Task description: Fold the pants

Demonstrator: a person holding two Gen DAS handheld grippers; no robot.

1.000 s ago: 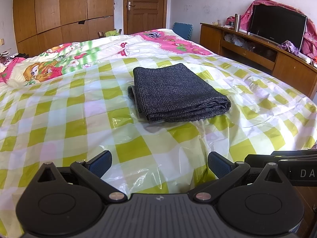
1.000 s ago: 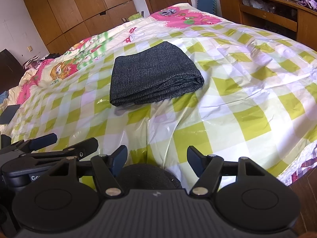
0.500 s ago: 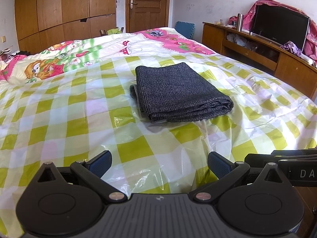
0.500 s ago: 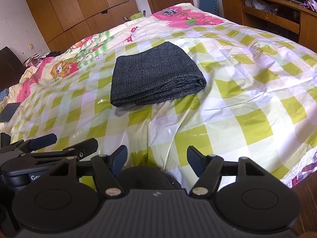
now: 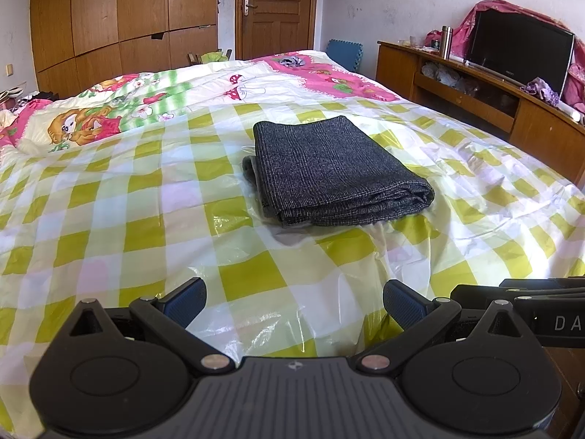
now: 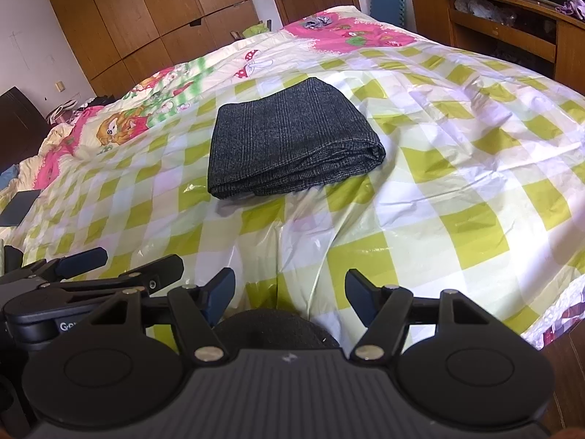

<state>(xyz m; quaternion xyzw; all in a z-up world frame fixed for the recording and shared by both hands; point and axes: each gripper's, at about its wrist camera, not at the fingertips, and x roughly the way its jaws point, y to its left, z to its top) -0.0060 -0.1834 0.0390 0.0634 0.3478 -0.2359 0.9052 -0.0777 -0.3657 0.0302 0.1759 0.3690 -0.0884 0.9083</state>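
Observation:
Dark grey pants [image 5: 334, 172] lie folded into a compact rectangle in the middle of the bed, also in the right wrist view [image 6: 289, 139]. My left gripper [image 5: 294, 305] is open and empty, held back near the bed's front edge, well short of the pants. My right gripper [image 6: 290, 291] is open and empty, beside the left one, also well short of the pants. The left gripper shows at the left of the right wrist view [image 6: 91, 274].
The bed is covered by a green-and-white checked plastic sheet [image 5: 146, 219] with a cartoon quilt [image 5: 146, 98] behind. A wooden TV cabinet [image 5: 512, 109] stands right, wardrobes [image 5: 128, 29] and a door [image 5: 278, 7] at the back. A dark flat object [image 6: 20, 206] lies far left.
Both grippers have drawn back and risen slightly; the pants look a little farther off and lie unmoved. Both stay open.

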